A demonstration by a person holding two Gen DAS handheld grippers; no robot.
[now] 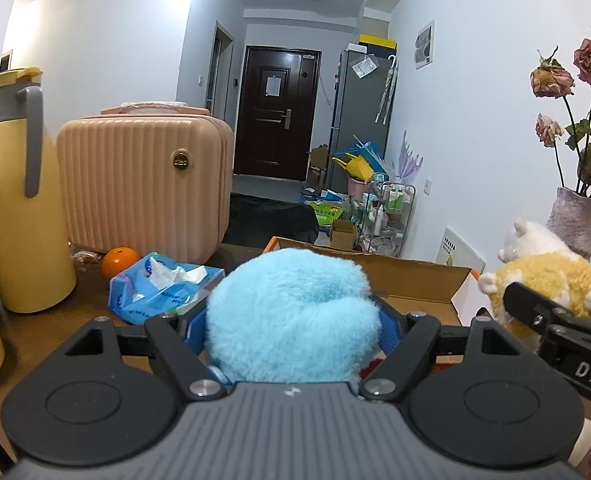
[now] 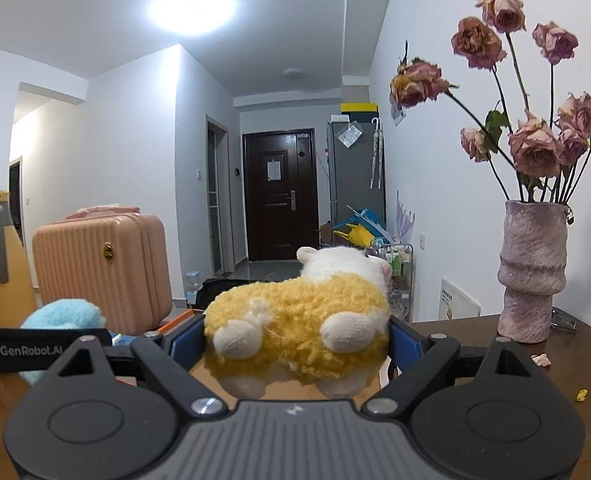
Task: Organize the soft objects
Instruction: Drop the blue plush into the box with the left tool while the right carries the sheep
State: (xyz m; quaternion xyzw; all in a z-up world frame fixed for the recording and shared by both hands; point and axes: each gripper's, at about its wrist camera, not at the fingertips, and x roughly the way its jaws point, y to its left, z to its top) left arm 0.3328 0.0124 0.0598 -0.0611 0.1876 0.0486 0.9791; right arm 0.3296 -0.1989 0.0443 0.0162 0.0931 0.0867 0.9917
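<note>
A fluffy light-blue plush (image 1: 291,316) fills the space between the blue pads of my left gripper (image 1: 293,320), which is shut on it above the table. Just beyond it lies an open cardboard box (image 1: 415,280) with an orange edge. My right gripper (image 2: 297,340) is shut on a yellow-and-white plush sheep (image 2: 299,328), its white head pointing away from the camera. In the left wrist view the sheep (image 1: 547,276) and the right gripper (image 1: 551,316) show at the right edge. The blue plush (image 2: 65,314) and part of the left gripper show low at the left of the right wrist view.
On the brown table stand a yellow thermos jug (image 1: 15,200), a pink ribbed case (image 1: 143,176), an orange (image 1: 120,261) and a blue tissue pack (image 1: 163,288). A vase of dried roses (image 2: 531,272) stands at the right. A hallway with a dark door (image 1: 275,116) lies beyond.
</note>
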